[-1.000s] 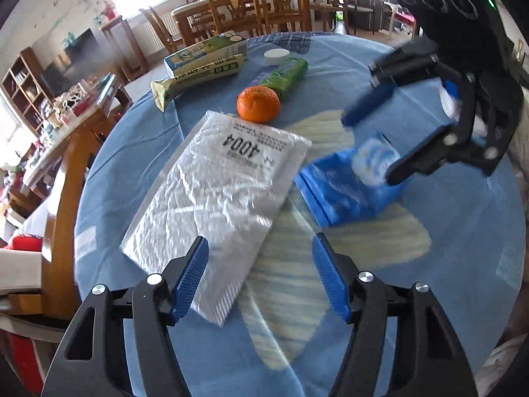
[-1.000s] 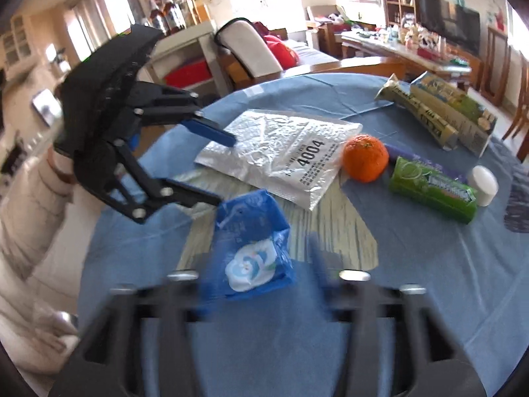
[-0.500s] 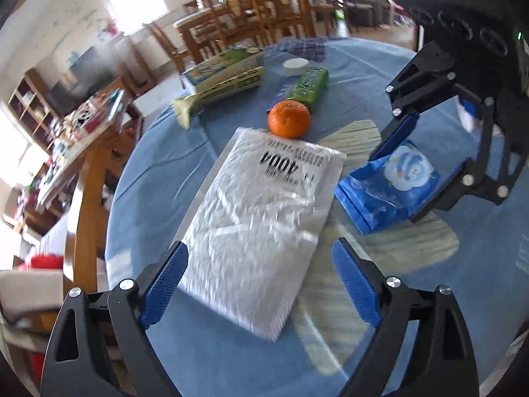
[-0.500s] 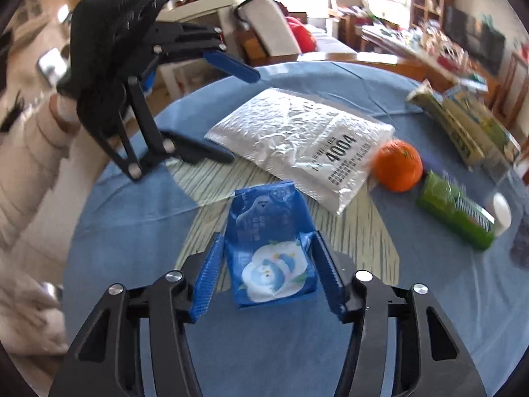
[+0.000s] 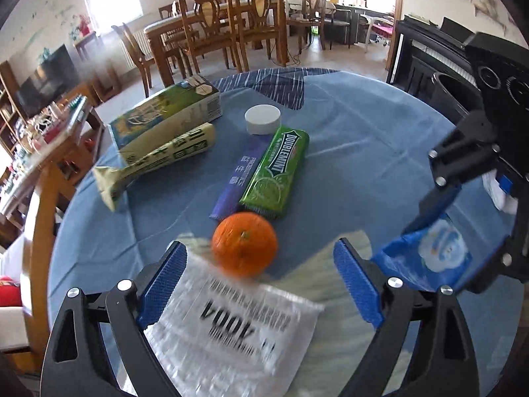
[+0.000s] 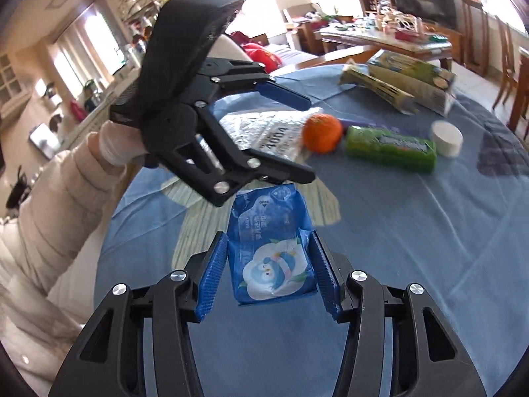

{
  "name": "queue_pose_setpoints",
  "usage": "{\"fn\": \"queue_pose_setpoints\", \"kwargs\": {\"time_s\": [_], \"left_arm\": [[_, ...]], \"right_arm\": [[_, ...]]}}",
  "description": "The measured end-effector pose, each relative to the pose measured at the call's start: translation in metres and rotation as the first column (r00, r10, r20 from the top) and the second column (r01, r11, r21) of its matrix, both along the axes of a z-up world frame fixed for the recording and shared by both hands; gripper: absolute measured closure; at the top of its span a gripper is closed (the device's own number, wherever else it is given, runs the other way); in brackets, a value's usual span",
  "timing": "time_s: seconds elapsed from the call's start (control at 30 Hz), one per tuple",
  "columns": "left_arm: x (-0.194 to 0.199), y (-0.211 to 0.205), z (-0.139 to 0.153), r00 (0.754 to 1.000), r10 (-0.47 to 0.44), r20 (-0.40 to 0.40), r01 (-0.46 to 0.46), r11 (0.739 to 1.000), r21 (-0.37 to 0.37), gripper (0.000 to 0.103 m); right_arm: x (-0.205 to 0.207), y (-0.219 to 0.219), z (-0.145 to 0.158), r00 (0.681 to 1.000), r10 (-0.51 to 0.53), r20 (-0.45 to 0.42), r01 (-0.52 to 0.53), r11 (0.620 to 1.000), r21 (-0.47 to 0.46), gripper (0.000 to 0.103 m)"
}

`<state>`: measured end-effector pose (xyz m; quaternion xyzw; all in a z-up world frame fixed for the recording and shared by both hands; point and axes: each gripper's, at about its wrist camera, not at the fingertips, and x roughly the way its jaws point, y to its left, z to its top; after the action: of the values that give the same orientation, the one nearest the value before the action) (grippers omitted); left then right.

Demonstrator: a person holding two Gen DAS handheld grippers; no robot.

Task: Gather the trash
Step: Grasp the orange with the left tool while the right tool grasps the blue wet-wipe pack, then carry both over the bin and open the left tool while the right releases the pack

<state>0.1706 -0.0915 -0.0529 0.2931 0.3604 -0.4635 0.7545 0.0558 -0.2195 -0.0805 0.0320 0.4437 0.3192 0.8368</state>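
Holding two grippers over the tabletop (image 5: 363, 139); entries run left to right as seen from the left wrist.

Left gripper (image 5: 259, 284): jaws wide, nothing between the pads, silver pouch (image 5: 231, 337) lying flat beneath them. Its jaws have just been opening. Orange (image 5: 244, 243) sits at the pouch's far edge, touching or overlapping it. Behind it: green gum pack (image 5: 276, 172), white cap (image 5: 262, 119), two cartons further left.

Right gripper (image 6: 269, 274): narrow, clamped on the blue wipes pack (image 6: 272, 251), pads pressing both sides. Its jaws have just been closing on it. In the right wrist view the pack looks lifted off the cloth, though I cannot be sure.

Risks as I judge them:
- Pouch is thin and flat; my pads may slide over it without catching an edge.
- Orange so close could be nudged and roll away.
- Wipes pack is soft; it may sag or slip in the clamp.

Against the earlier frame: left gripper has travelled toward the orange end of the pouch, and the wipes pack, then loose on the cloth, is now gripped.
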Motion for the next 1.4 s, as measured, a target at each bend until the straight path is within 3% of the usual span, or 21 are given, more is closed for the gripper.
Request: {"fn": "queue_pose_setpoints", "kwargs": {"time_s": [0.1,0.17,0.33,0.6,0.9,1.17,1.4], "left_arm": [[0.002,-0.006,-0.004,1.0,0.021,-0.014,-0.021,1.0,-0.02,0.032],[0.006,-0.007,-0.005,0.998,0.063,-0.015,-0.063,0.998,-0.026,0.049],[0.016,-0.001,-0.005,0.988,0.139,-0.064,-0.143,0.988,-0.054,0.065],[-0.008,0.018,0.002,0.981,0.182,-0.073,-0.187,0.979,-0.082,0.066],[-0.058,0.022,0.037,0.979,0.197,-0.051,-0.203,0.963,-0.174,0.065],[-0.119,-0.024,0.06,0.992,0.122,-0.012,-0.121,0.96,-0.251,0.065],[-0.168,-0.086,0.065,1.0,0.014,0.001,-0.013,0.949,-0.315,0.065]], "right_arm": [[-0.001,-0.007,0.001,1.0,-0.013,-0.002,0.013,1.0,0.012,0.052],[-0.001,-0.01,0.002,1.0,-0.018,-0.001,0.018,0.999,0.031,0.052],[-0.008,-0.019,0.005,0.999,-0.04,-0.004,0.04,0.998,0.055,0.052],[-0.014,-0.032,0.009,0.994,-0.107,-0.001,0.107,0.989,0.1,0.052],[-0.045,-0.062,0.04,0.974,-0.221,0.038,0.213,0.965,0.152,0.052],[-0.096,-0.11,0.075,0.938,-0.336,0.082,0.319,0.932,0.172,0.052],[-0.161,-0.174,0.086,0.883,-0.46,0.096,0.438,0.879,0.188,0.052]]}}
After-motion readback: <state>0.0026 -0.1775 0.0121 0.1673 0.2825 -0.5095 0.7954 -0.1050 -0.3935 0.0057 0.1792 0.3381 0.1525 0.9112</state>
